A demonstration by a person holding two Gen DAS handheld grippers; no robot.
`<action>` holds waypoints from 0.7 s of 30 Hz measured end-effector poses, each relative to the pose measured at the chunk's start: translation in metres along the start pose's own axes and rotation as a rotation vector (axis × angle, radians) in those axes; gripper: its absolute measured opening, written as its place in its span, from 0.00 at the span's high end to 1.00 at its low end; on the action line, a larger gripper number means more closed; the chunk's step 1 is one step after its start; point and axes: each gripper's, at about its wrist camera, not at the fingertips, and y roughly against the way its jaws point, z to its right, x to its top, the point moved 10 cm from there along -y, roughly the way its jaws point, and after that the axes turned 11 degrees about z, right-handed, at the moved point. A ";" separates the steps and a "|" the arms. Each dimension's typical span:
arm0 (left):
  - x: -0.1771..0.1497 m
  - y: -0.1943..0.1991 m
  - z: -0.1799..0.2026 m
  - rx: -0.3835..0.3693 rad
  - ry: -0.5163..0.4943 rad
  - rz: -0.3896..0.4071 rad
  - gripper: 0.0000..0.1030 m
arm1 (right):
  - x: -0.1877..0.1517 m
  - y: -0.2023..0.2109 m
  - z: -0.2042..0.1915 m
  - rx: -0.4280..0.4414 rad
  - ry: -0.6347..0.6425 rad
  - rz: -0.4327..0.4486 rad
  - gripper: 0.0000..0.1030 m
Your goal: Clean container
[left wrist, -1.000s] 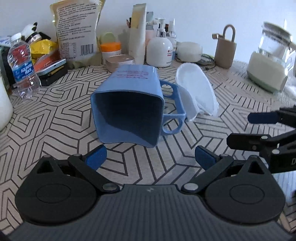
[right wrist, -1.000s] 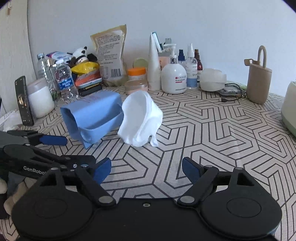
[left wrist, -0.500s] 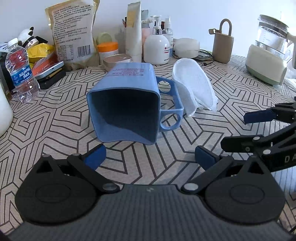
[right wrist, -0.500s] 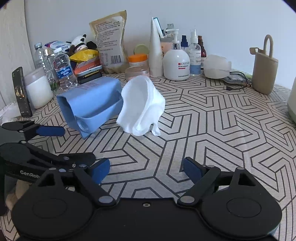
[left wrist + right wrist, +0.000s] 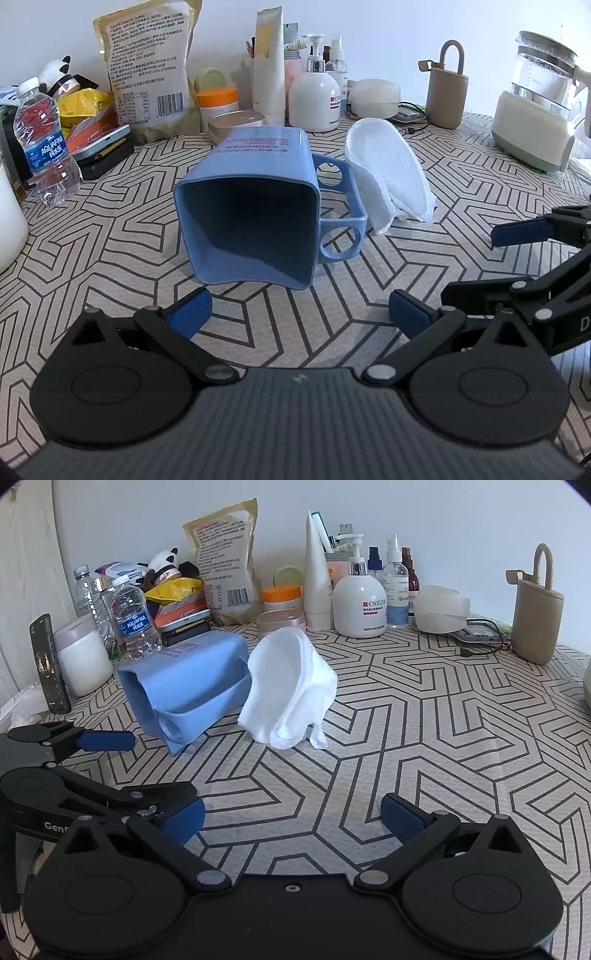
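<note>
A light blue, square-mouthed plastic container (image 5: 255,206) with a 2-ringed side handle lies on its side near the middle of the table (image 5: 110,251), which is covered in a beige cloth with black geometric lines. Its open mouth faces the left gripper (image 5: 299,308). A crumpled white cloth (image 5: 291,690) stands just beside the container on its handle side, touching or nearly touching it. The left gripper hovers in front of the mouth, jaws spread wide, nothing between them. The right gripper (image 5: 291,819) hangs over bare table short of the white cloth; its jaws have just been opening and stand wide apart, empty. Along the table's back edge stand a clear water bottle (image 5: 46,144), a tan printed pouch (image 5: 151,70) and a white pump bottle (image 5: 360,602).
</note>
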 end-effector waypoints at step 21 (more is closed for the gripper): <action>0.000 0.000 0.000 0.000 0.001 0.000 0.00 | -0.001 -0.001 -0.002 -0.002 -0.001 0.007 0.00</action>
